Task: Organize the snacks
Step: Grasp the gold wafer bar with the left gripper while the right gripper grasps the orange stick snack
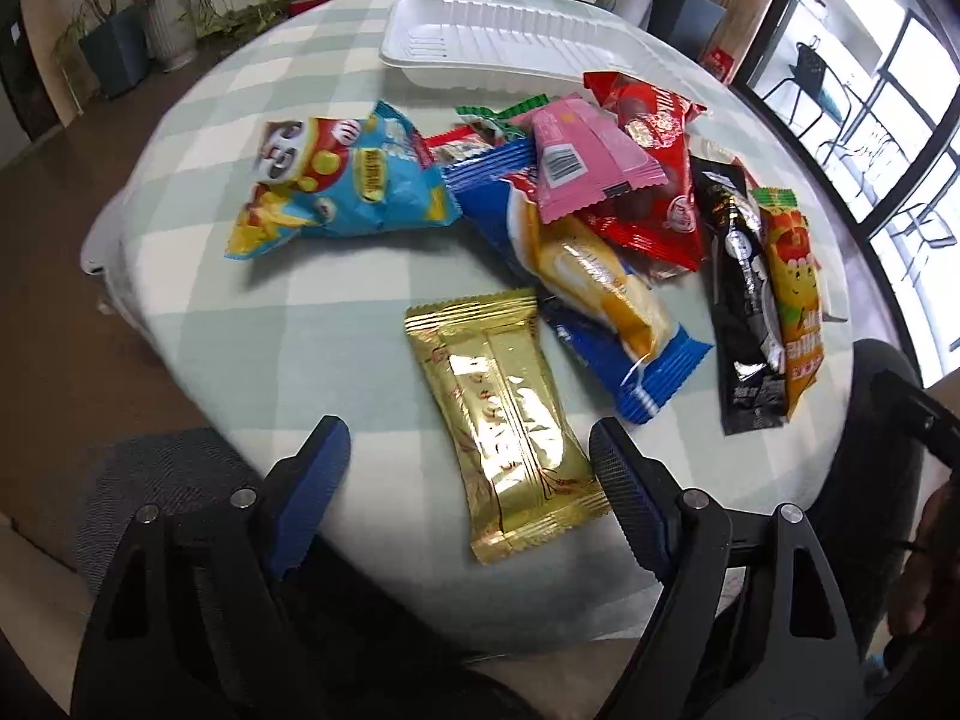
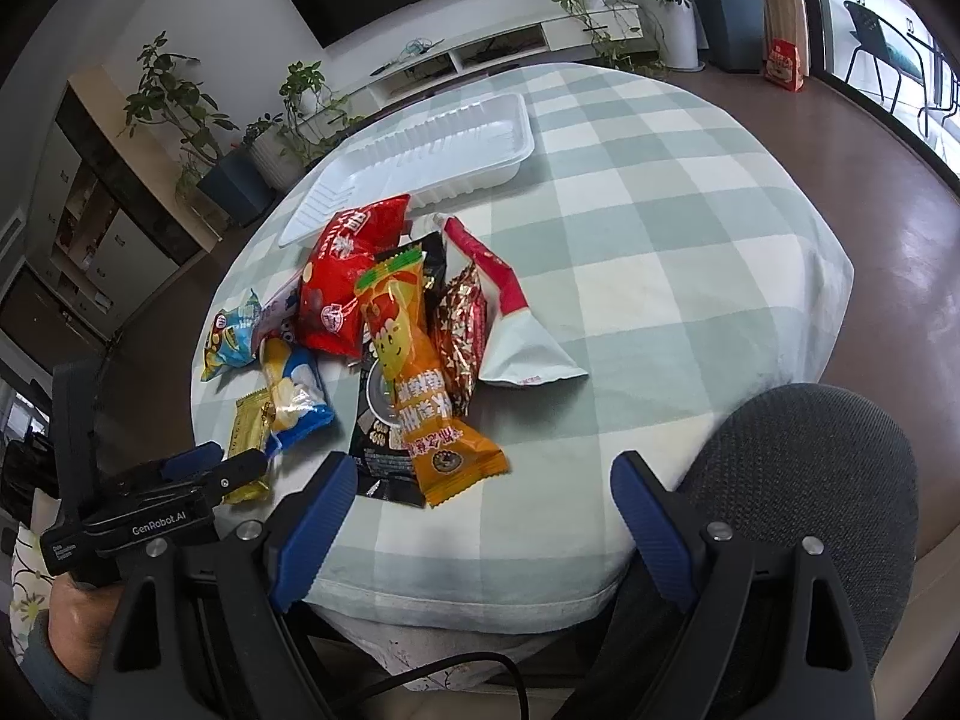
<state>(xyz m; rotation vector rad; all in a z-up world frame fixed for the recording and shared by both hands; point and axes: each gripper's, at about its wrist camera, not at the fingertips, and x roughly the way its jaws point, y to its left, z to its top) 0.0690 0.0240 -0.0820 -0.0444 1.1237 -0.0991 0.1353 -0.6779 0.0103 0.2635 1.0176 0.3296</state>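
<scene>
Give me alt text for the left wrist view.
The open left tool straddles a gold packet on a checked tablecloth. Beyond lie heaped snack packets and an empty white tray.

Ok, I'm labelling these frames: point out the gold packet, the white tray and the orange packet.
gold packet (image 1: 507, 420), left wrist view, middle of its face.
white tray (image 2: 480, 177), right wrist view, near rim.
orange packet (image 2: 414, 360), right wrist view, middle of its front.

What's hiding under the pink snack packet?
The pink packet lies on top of the pile. Under it you can see part of a blue wrapper and a red bag. Anything else beneath is covered.
</scene>
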